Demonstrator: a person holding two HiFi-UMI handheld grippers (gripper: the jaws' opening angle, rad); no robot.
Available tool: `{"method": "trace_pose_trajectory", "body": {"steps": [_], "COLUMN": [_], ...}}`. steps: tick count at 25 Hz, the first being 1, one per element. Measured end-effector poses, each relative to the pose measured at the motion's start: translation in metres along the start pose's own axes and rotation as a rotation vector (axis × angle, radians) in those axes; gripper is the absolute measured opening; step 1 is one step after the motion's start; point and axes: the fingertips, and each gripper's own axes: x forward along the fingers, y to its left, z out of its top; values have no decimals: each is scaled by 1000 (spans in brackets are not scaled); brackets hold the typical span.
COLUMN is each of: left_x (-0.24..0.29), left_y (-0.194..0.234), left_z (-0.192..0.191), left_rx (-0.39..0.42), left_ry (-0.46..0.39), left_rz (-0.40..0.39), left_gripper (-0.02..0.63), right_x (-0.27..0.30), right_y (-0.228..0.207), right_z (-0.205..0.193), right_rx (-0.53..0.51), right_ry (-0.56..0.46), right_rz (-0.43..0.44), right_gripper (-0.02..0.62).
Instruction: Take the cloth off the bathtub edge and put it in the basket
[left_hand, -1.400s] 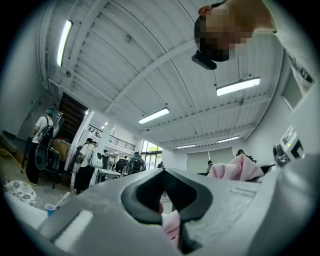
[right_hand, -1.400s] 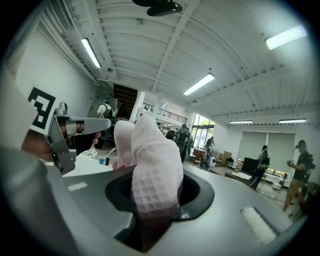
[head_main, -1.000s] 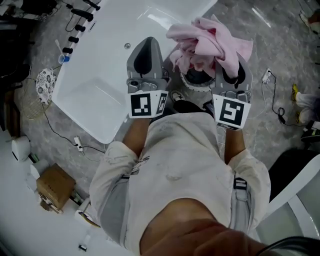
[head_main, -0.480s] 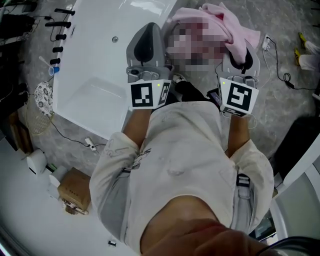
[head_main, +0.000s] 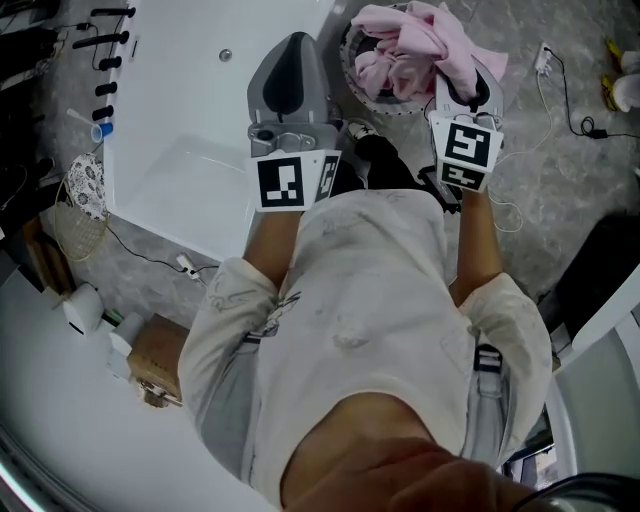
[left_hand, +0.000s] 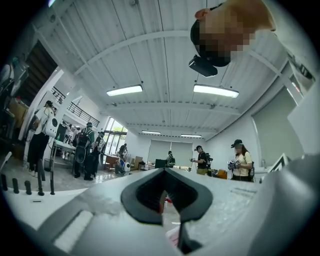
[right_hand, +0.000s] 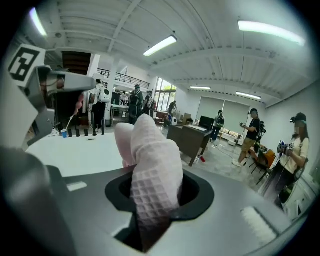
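- The right gripper's (right_hand: 157, 200) jaws were clamped on a thick fold of the pink cloth (right_hand: 150, 170), which rose out of the gap between them in a rounded hump.
- The cloth's waffle weave looked soft, light and limp. It would likely sag and trail rather than hold a shape, though the textured surface should give the jaws good purchase.
- A bunched fold like this one seemed the best place to hold it; a single thin edge might slip free.
- The left gripper's (left_hand: 165, 200) jaws were together, with nothing between them.
- In the head view, the cloth was a crumpled heap at the mouth of the round basket (head_main: 385, 103), off the bathtub (head_main: 190, 120). Whether it already rested inside could not be told.
- The basket stood on the floor just beside the white bathtub's edge.
- Loose folds might drape over the basket's rim on release.
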Motion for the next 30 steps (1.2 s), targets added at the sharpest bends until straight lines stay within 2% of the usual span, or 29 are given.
{"method": "trace_pose_trajectory", "body": {"steps": [6,14,19,24,30], "left_x": [0,-1,-5,-7,-9], "left_y": [1,-4,-11,-22,-25], "left_z": [-12,-16,-18,-25,-36], "left_rx": [14,32,47,60,62], "left_ry": [18,9,-14,5,47], "left_rz": [-3,-9,-1,-12,-9], "left_gripper": [0,0,0,0,0], "right_x": [58,114,136,147,155], "right_y": [21,45,68,70,78], "right_z": [-75,-187,-246,-286,-309], "right_rx": [38,208,193,293,305], "right_ry": [157,391,508,626,709], "right_rz": [79,162,263,244,234], "right_gripper": [124,124,126,126,127]}}
